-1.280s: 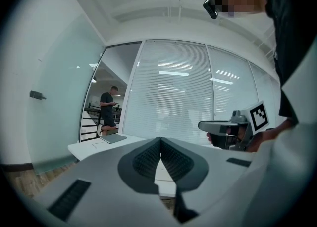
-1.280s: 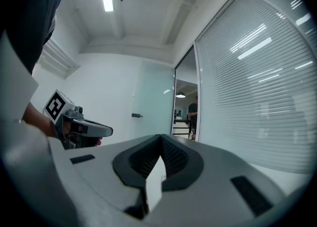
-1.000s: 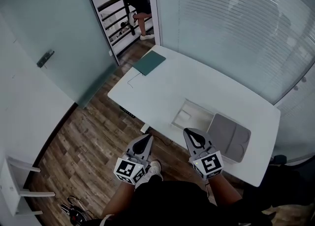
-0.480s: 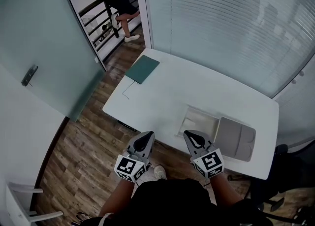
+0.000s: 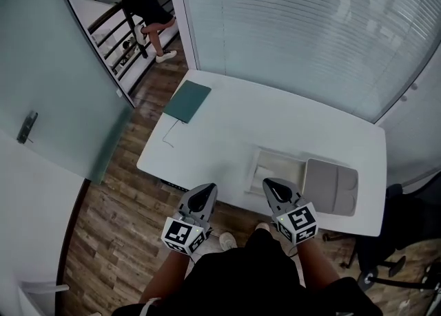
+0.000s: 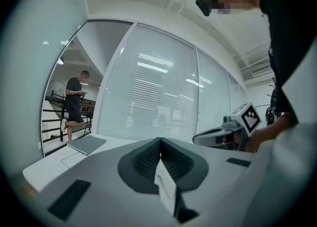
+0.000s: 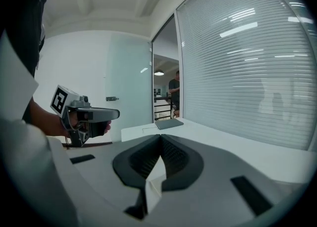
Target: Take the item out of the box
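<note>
1. Surface (image 5: 234,122): white, long side running left to right.
2. Green pad (image 5: 187,100): flat at the far left corner, with a thin cable (image 5: 167,135) beside it.
3. Left claw (image 5: 204,196): jaws pressed together, holding nothing, and held off the near edge, well left of the box.
4. Box (image 5: 256,162): open and shallow, at the near right of the surface.
5. Item (image 5: 266,171): pale, lying inside the box at its left end; detail too small to tell.
6. Right claw (image 5: 273,186): jaws fully together and empty, its tip just short of the box's near wall. The item lies straight ahead and slightly left, so judged the nearer claw.
7. Lid (image 5: 331,185): grey, lying open against the box's right side. Box and lid together run lengthwise along the near edge.
</note>
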The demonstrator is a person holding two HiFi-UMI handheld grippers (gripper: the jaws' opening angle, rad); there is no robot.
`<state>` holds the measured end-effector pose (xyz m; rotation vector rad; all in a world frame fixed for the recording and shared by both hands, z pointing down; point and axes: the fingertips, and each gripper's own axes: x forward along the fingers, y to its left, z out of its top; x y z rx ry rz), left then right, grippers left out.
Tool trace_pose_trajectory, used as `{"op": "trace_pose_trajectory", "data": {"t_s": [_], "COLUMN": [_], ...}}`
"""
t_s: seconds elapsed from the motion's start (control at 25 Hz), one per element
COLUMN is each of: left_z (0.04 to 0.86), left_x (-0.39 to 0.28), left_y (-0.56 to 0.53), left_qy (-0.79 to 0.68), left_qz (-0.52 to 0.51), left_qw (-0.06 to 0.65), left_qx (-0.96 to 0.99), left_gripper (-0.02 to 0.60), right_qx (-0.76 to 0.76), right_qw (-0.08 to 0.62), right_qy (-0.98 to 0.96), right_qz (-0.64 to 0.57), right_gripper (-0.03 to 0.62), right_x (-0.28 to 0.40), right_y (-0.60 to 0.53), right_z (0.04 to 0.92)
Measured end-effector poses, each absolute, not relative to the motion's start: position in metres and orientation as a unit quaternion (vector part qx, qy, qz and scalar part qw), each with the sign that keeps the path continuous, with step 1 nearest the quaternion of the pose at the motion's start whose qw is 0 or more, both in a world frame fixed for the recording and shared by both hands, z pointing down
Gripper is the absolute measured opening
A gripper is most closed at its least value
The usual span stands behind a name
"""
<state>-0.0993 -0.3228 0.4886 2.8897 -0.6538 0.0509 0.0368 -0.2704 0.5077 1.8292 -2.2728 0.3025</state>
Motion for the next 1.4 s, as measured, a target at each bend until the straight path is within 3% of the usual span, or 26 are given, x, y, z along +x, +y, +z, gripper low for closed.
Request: {"op": "trace_pose_trajectory", "data": {"t_s": [0.2, 0.52, 0.88, 1.4], "left_z": [0.506, 0.521, 0.543, 0.56], "left_x": [-0.083, -0.063, -0.059, -0.061], "left_y": [-0.326, -0.334, -0.338, -0.345], "left_qy": [-0.207, -0.203, -0.214, -0.235], "left_qz": [0.029, 0.042, 0.053, 0.065], "left_qw": [0.11, 0.127, 0.15, 0.163], "left_qx": [0.972, 0.97, 0.964, 0.956], "left_gripper": [0.014, 0.014, 0.014, 0.014], "right_qx": [0.629, 0.575, 0.47, 0.375], "right_qw": [0.12, 0.208, 0.333, 0.44], "right_qy": [-0.757, -0.773, -0.783, -0.774], "right_qz": [0.132, 0.167, 0.234, 0.259], "right_gripper": [0.009, 0.242, 0.436, 0.458], "right_x": [0.056, 0.065, 0.071, 0.073], "right_y": [-0.279, -0.295, -0.3, -0.312], "right_z": [0.528, 0.572, 0.634, 0.696]}}
